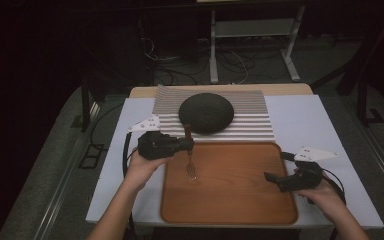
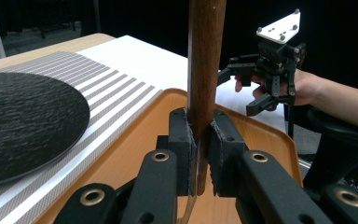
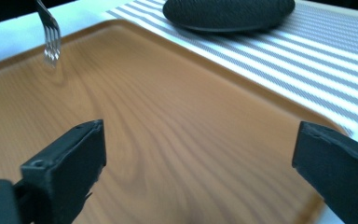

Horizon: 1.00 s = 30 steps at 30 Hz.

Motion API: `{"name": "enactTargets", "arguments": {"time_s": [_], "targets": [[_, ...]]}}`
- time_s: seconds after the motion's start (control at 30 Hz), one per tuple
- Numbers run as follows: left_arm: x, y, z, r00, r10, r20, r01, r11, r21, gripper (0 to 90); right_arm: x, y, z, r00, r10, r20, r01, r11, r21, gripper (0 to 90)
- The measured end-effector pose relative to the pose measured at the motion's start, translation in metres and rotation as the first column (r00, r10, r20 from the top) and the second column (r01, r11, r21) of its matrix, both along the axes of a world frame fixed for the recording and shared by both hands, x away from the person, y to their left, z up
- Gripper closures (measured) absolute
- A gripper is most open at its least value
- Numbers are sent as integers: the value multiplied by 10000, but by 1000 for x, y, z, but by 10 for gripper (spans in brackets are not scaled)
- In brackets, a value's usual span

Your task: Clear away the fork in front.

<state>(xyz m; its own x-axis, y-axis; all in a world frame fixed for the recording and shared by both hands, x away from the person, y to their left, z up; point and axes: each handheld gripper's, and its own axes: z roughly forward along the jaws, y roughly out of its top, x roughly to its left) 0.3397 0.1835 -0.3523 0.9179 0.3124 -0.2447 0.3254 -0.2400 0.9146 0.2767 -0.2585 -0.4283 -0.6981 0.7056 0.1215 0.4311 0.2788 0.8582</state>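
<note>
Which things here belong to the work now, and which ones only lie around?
In use:
- fork, held by its wooden handle
- left gripper, shut on the fork
- wooden tray, under the fork's tines

Lying about:
- dark plate
- striped mat
- right gripper, open, holding nothing

Ahead of the wide-open right gripper [image 1: 272,178] the brown wooden tray [image 1: 230,200] lies bare, giving free passage across to the left gripper [image 1: 190,145]. There the wooden-handled metal fork [image 1: 190,167], clamped upright with its tines low over the tray, blocks the way. Just beyond the left gripper, the dark round stone plate [image 1: 206,113] on the grey-and-white striped placemat [image 1: 252,125] bars the far side.
</note>
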Motion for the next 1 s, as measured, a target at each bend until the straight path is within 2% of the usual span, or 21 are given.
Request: {"name": "enactTargets", "arguments": {"time_s": [0.2,0.33,0.37,0.57,0.8,0.87,1.0], "targets": [[-9,15,1,9999,19,-156,-19,10000,-12,799,-10,-12,-6,9996,-226,-137,225,9997,-77,20],[-16,24,1,9992,-46,-402,48,10000,32,799,-9,-13,-7,9993,-342,-158,340,9993,-130,20],[-20,28,0,9984,-110,-563,113,9999,37,799,-9,-13,-8,9993,-339,-166,337,9994,-96,20],[-29,34,-5,9965,-225,-800,246,9994,247,798,-8,-13,-8,9992,-359,-151,357,9993,-132,20],[-25,33,-13,9949,-181,-989,243,9977,626,795,-8,-13,-8,9993,-369,-115,368,9992,-128,20],[-23,33,-16,9939,-164,-1093,222,9984,520,794,-8,-14,-8,9992,-381,-100,380,9992,-134,20],[-19,34,-18,9948,49,-1020,12,9982,593,791,-8,-14,-8,9990,-423,-111,421,9990,-122,21]]}}
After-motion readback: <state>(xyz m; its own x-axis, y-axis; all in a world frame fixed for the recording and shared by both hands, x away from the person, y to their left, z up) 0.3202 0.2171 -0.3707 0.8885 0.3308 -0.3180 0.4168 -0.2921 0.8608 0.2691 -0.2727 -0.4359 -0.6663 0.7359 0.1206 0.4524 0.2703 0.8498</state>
